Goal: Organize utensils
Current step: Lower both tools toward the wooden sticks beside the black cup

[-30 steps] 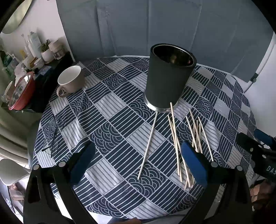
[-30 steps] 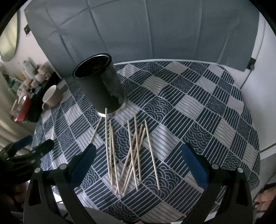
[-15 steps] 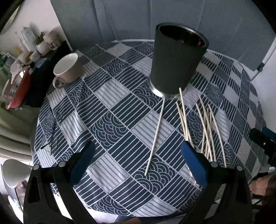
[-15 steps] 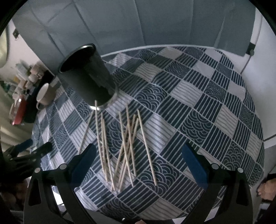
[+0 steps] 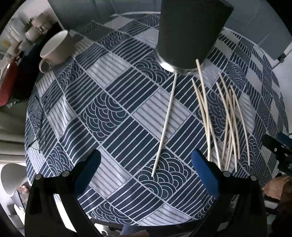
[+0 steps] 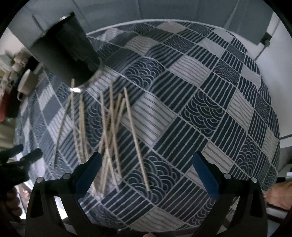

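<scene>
A loose scatter of pale wooden chopsticks [image 5: 227,116] lay flat on the table [image 5: 113,116], several crossing one another, their far ends pointing toward a dark cylindrical holder [image 5: 191,31] that stood upright just beyond them. One chopstick tip reached the holder's shiny base rim, though contact could not be confirmed. A single chopstick [image 5: 165,124] lay apart from the scatter, to its left, running from near the holder's base toward the left claw [image 5: 146,162]. In the right wrist view the same scatter [image 6: 109,131] lay ahead and left of the right claw [image 6: 147,162], its near ends passing behind that claw's left finger [image 6: 89,169], while the holder [image 6: 63,54] appeared upper left. Both claws were spread wide with nothing between the blue pads, and both hovered above the table without touching a chopstick. The table was round and covered by a navy-and-white patchwork cloth of stripes and wave arcs. A cream mug [image 5: 56,48] stood upright near the far left edge, well apart from the holder. Behind the table hung a grey curtain [image 6: 164,11].
</scene>
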Action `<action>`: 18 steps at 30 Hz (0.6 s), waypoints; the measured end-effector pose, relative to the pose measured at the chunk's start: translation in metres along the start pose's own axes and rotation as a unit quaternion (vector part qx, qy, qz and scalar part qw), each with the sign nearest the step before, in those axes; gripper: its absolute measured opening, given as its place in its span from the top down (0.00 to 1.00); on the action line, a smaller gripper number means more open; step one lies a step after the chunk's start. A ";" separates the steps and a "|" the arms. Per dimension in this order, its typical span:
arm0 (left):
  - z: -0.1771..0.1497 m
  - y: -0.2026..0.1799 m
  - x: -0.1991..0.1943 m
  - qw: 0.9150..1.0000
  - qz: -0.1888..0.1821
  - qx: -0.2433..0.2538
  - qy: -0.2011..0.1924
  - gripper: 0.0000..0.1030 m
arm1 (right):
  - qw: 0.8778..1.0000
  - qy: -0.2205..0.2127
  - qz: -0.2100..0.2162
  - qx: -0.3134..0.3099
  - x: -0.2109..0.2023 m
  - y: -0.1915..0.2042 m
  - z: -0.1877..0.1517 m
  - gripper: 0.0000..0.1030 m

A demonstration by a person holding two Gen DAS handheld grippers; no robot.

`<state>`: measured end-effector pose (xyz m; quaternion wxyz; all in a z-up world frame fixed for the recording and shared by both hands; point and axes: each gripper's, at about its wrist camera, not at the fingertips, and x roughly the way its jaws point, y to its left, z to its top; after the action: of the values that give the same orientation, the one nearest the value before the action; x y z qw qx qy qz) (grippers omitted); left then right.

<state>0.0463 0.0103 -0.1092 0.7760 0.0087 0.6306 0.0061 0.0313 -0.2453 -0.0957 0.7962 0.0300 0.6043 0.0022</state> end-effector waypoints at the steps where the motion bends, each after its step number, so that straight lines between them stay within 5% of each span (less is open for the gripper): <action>1: 0.001 0.001 0.004 1.000 0.001 -0.002 0.005 0.06 | 1.000 0.002 -0.006 -0.003 0.003 -0.001 0.000 0.08; 9: 0.008 0.000 0.031 0.999 -0.002 -0.007 0.034 0.06 | 0.998 0.021 -0.050 -0.016 0.031 -0.007 0.004 0.08; 18: 0.017 -0.010 0.056 0.999 0.010 0.007 0.048 0.06 | 0.998 0.043 -0.050 -0.019 0.058 -0.013 0.006 0.08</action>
<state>0.0739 0.0010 -0.1611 0.7449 0.0198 0.6668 0.0096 0.0522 -0.2560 -0.1502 0.7692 -0.0158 0.6384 -0.0247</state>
